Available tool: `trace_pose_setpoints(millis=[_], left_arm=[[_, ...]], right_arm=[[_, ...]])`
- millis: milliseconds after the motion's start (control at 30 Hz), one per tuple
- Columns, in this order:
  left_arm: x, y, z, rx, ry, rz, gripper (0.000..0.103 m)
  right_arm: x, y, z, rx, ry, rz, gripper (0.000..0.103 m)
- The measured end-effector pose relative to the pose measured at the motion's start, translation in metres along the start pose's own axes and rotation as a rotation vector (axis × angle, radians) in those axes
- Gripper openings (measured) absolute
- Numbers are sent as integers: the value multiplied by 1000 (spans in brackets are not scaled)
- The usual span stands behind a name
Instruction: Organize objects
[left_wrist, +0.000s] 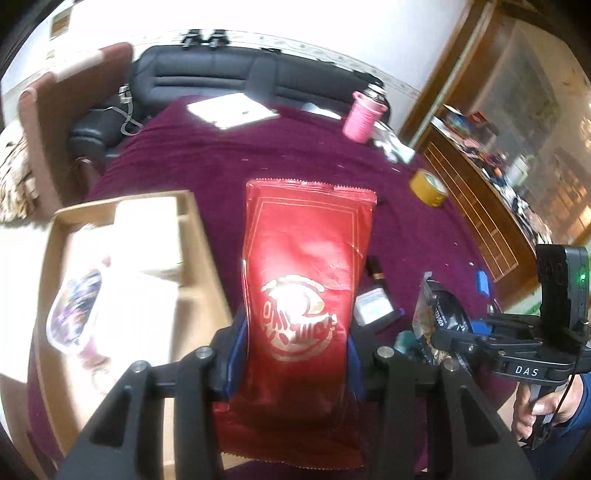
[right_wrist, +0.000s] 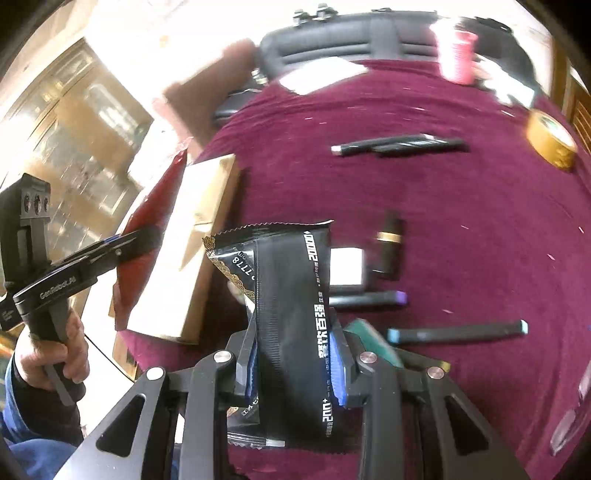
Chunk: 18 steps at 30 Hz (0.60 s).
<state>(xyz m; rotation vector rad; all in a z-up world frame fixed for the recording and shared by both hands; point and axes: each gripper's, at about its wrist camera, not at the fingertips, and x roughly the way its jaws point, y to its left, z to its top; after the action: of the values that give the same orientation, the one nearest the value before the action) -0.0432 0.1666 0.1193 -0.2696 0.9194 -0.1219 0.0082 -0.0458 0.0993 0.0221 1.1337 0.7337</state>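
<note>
Red foil pouch (left_wrist: 306, 295) is pinched between the left gripper (left_wrist: 295, 354) fingers, held upright above the maroon-clothed counter (left_wrist: 295, 155), just right of the cardboard box (left_wrist: 199, 236). Fingers are pressed onto the pouch's lower half (blue pads visible both sides).

Black snack packet (right_wrist: 291, 314) is pinched by the right gripper (right_wrist: 291, 365) fingers, white Chinese print running up its length, serrated top edge up. It sits right of the cardboard box in the right wrist view, lifted off the cloth.

Relative to the cardboard box:
- inside it, a clear packet with purple print (left_wrist: 75, 310), blurred, and a pale inner box (left_wrist: 147, 236)
- right of it, on the cloth: small white-faced box (right_wrist: 345, 266), dark lipstick-like tube with gold band (right_wrist: 388, 243), purple-capped marker (right_wrist: 365, 297), blue-capped marker (right_wrist: 458, 332)
- further right and back: a pair of dark pens (right_wrist: 399, 144) lying together, yellow tape roll (right_wrist: 550, 140)
- far back edge of the counter: pink thread spool (left_wrist: 362, 116), white flat sheet (left_wrist: 232, 109)
- behind the counter: black padded chair (left_wrist: 221, 77)

Green-edged item (right_wrist: 369, 339) lies just beside the right gripper's fingers; can't tell what it is. Each gripper shows in the other's view, hand on the handle.
</note>
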Motion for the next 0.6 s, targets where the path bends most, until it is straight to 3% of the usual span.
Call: trace_pose_setpoints(millis=[400, 600], left_arm=[[-36, 94, -44, -194, -14, 102, 44], [-38, 119, -63, -244, -10, 140, 44]], right_arm=[[49, 80, 24, -151, 82, 63, 34], [78, 116, 34, -208, 123, 73, 34]])
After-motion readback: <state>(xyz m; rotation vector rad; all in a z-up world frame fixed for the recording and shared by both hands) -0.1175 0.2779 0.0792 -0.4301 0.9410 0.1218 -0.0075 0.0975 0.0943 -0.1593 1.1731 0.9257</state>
